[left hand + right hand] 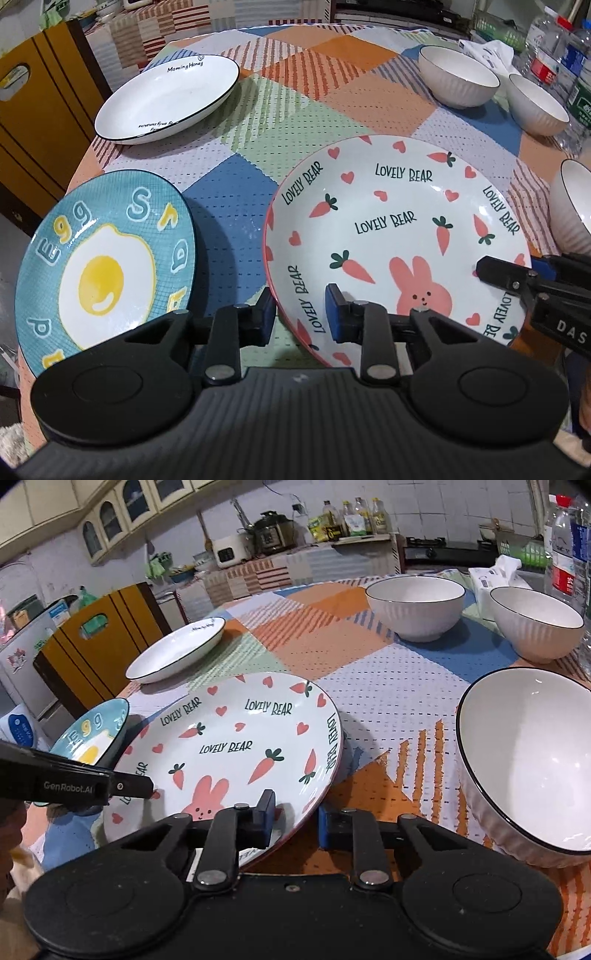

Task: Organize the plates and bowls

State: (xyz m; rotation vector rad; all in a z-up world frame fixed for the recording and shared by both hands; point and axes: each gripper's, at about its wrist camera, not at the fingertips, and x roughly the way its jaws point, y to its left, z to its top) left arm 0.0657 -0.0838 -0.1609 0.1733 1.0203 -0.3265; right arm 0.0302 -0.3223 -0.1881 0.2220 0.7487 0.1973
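Observation:
A white "Lovely Bear" plate (391, 221) with carrots and a pink rabbit lies at the table's near edge, also in the right wrist view (236, 738). My left gripper (301, 317) is open, its jaws straddling the plate's left rim. My right gripper (293, 821) is open, its jaws straddling the plate's right rim; it also shows in the left wrist view (517, 277). A blue "Egg" plate (107, 266) lies left of it. A white "Morning Honey" plate (166, 98) lies farther back. Three white ribbed bowls (415, 605) (537, 622) (528, 760) stand to the right.
The round table has a patchwork cloth (295, 122). Water bottles (565, 546) and a tissue pack (495, 579) stand at the far right behind the bowls. A yellow chair (92, 653) is beyond the table's left edge. A kitchen counter lies behind.

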